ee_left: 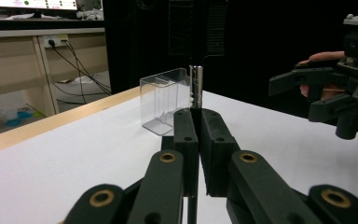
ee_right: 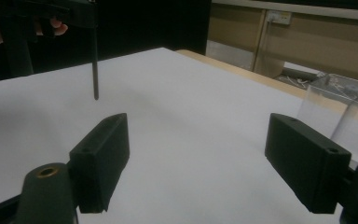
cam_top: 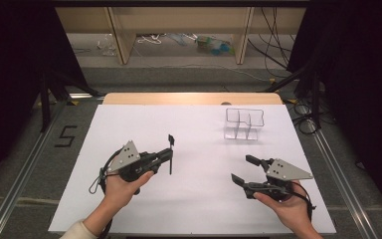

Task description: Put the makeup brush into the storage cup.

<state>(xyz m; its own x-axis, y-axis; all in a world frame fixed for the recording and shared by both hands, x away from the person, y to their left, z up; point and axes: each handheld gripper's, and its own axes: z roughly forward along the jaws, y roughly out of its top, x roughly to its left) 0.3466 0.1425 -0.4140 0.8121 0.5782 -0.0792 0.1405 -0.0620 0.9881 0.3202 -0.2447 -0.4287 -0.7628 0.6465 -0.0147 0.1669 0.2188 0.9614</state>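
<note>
Comb (cam_top: 171, 149) pinched upright in left tongs (cam_top: 170, 158); right tongs (cam_top: 242, 169) wide, empty. Next, probably: carry to clear organizer (cam_top: 243, 123), lower in.

On the tabletop (cam_top: 144, 209), a compartmented clear holder (cam_top: 243, 123) stands near the far right corner, just short of the far edge. The left claw (cam_top: 171, 155) sits left of the middle, nearer the near edge, and holds a comb (cam_top: 171, 149) clamped upright between its jaws, one end above them and the thin end pointing down at the tabletop. The right claw (cam_top: 244, 169) sits right of the middle, before the holder, well apart from the comb.
</note>
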